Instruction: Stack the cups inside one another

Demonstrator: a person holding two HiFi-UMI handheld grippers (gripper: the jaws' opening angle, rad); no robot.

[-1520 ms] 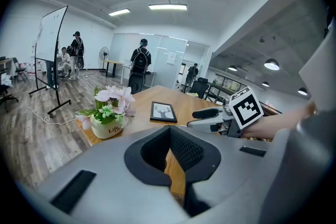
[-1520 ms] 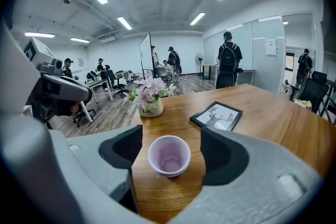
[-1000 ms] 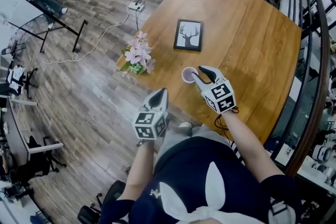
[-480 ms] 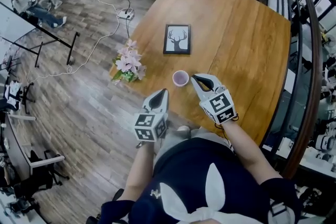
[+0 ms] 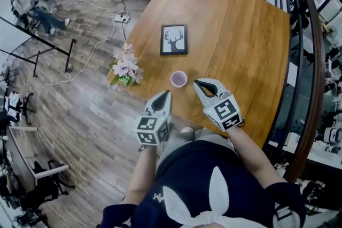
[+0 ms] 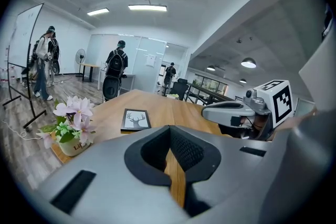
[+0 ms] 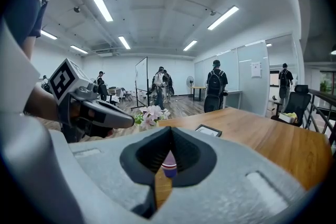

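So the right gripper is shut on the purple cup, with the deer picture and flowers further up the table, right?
Not quite. The right gripper is shut, but on nothing: the head view shows the purple cup standing free on the table, apart from its tips. The deer picture and flowers are further up the table, as stated.

Wooden table (image 5: 240,34), framed deer picture (image 5: 174,39) lying flat, purple cup (image 5: 178,79) upright, flower pot (image 5: 125,65) at its corner

Head view looks down; gripper views low, seemingly level; share table (image 5: 240,34).
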